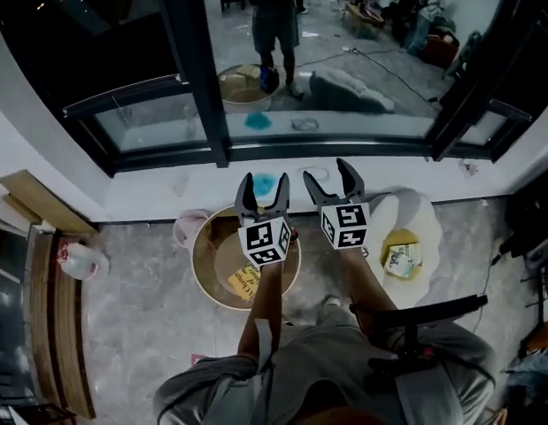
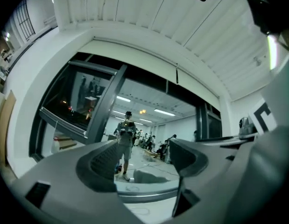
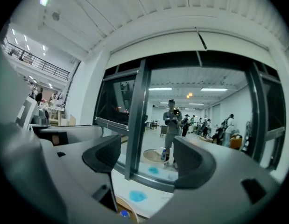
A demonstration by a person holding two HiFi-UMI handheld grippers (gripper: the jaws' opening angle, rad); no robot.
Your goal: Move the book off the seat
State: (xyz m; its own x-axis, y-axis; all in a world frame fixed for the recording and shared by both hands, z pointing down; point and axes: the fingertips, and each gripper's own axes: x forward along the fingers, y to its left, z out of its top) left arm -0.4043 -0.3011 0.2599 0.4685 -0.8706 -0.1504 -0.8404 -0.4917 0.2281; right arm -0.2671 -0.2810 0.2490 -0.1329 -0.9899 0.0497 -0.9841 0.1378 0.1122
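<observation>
big dark-framed window (image 1: 196,60) fills the far side. on the floor (image 1: 132,308) just near of it: round wooden seat (image 1: 199,255) on the left, white chair (image 1: 424,220) on the right. both grippers side by side, pointing at the window. left gripper (image 1: 264,189) jaws apart, nothing between. right gripper (image 1: 328,180) also wide apart and empty. yellow book (image 1: 242,284) lies on the round wooden seat, partly hidden behind the left gripper. smaller booklet (image 1: 403,259) sits on the white chair.
</observation>
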